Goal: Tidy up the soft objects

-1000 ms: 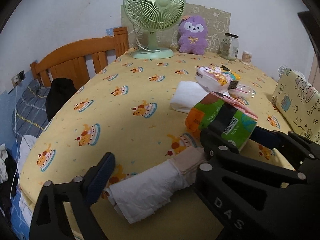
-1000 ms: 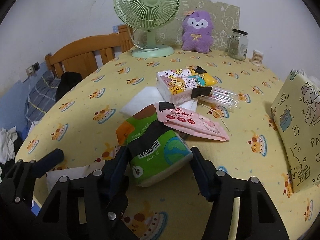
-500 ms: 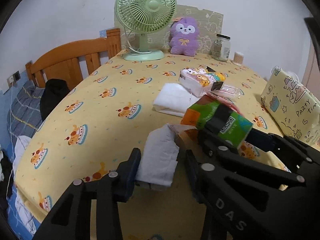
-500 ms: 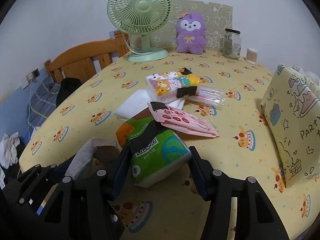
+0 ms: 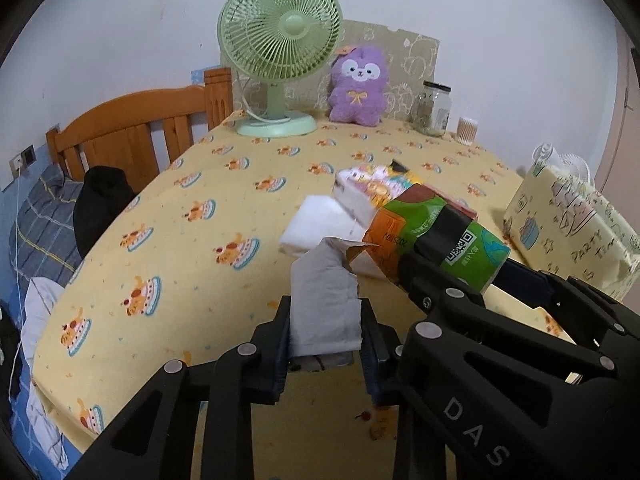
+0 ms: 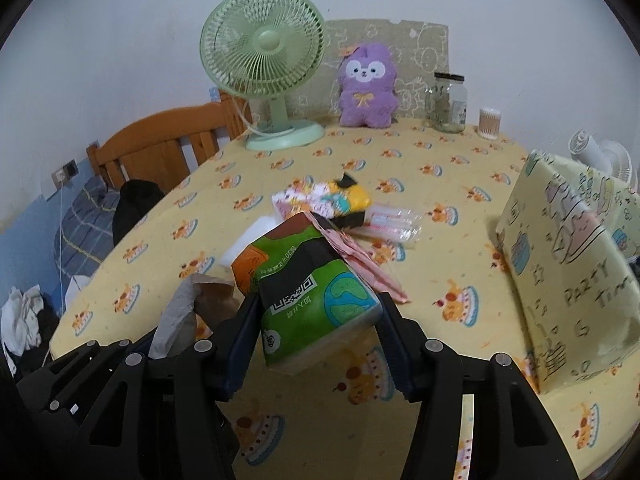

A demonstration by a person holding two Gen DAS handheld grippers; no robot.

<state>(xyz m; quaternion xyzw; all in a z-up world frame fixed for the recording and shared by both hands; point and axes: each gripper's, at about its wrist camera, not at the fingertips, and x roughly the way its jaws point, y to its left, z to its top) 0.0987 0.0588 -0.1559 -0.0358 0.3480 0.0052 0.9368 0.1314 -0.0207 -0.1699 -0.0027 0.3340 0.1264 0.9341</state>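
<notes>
Left wrist view: the left gripper (image 5: 325,336) has just been closing and now pinches a white paper bag (image 5: 325,304), lifted off the table (image 5: 192,240) near its front edge. Beside it the right gripper (image 6: 316,332) clamps a green tissue pack (image 6: 308,284) above the table. A purple plush toy (image 6: 366,86) sits at the far edge.

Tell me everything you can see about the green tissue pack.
The green tissue pack is a soft plastic-wrapped block, green with an orange end, a black band bearing a square code, and a blue globe picture. The right gripper clamps its sides and holds it tilted above the yellow tablecloth, beside the white bag in the left gripper.
</notes>
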